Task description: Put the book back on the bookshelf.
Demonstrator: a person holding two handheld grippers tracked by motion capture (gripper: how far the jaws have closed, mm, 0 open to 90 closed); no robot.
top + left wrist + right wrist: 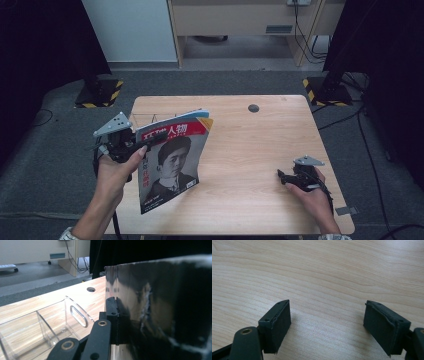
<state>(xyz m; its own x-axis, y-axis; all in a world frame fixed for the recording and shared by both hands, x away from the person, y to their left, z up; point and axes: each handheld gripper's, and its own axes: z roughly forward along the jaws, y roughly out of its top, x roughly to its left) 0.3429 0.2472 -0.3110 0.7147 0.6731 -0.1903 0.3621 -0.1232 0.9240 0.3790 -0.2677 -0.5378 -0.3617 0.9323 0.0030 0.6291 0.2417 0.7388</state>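
In my left hand I hold the left gripper (145, 141) with its jaws clamped on the upper left edge of a magazine (172, 162), so the magazine hangs lifted off the table (260, 150), its cover facing up toward the high camera and its lower corner close to the near edge of the tabletop. The cover carries a red banner with white characters over a black-and-white portrait. Along my left gripper's (115, 320) own view, one black pad presses flat against the magazine's (162, 315) dark glossy face, which curves up and away to the right; the other jaw is hidden behind the paper, so I judge the grip by the pad's contact and the way the magazine hangs. Just beyond that gripper, on the table's (25, 307) left part, stands a clear acrylic holder (62, 322) with an oval handle slot in its end wall; it looks empty from here, though the clear walls make that hard to be sure of. My right gripper (283, 177) rests low over the right near part of the table, well apart from the magazine, and its jaws (327, 327) stand wide apart with only bare wood grain (324, 277) between them.
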